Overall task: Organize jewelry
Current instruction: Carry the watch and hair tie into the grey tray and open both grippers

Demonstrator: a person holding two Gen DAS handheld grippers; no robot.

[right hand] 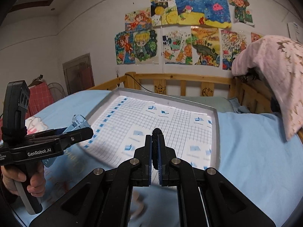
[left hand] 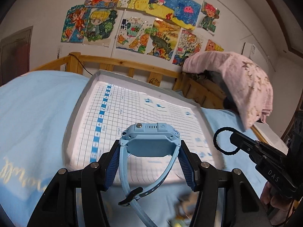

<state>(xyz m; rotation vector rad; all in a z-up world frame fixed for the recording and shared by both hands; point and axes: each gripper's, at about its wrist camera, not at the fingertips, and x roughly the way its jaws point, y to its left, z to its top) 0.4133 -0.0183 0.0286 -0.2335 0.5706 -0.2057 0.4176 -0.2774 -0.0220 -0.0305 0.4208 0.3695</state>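
With both grippers loaded, I judge I'm in the carry step, bringing pieces over to the tray (left hand: 83, 102). My left gripper (left hand: 149, 160) is clamped on a blue watch (left hand: 149, 138), pads pressing the strap on either side, the case sticking out ahead above the tray's near edge. My right gripper (right hand: 155, 151) is pinched nearly closed on a black band (right hand: 156, 132), which shows as a loop (left hand: 225, 141) from the left camera. Next, I think each piece wants lowering onto the gridded sheet before the jaws part, well apart from the other so strap and loop don't tangle. Nothing lies on the grid itself that I can see. The tray's raised rim needs clearing on the way in. A pink blanket (right hand: 276, 75) hangs over the wooden rail (right hand: 181, 77) to the right, clear of the tray. Something blurred lies on the blue sheet (left hand: 37, 104) below my left gripper; I can't tell what.
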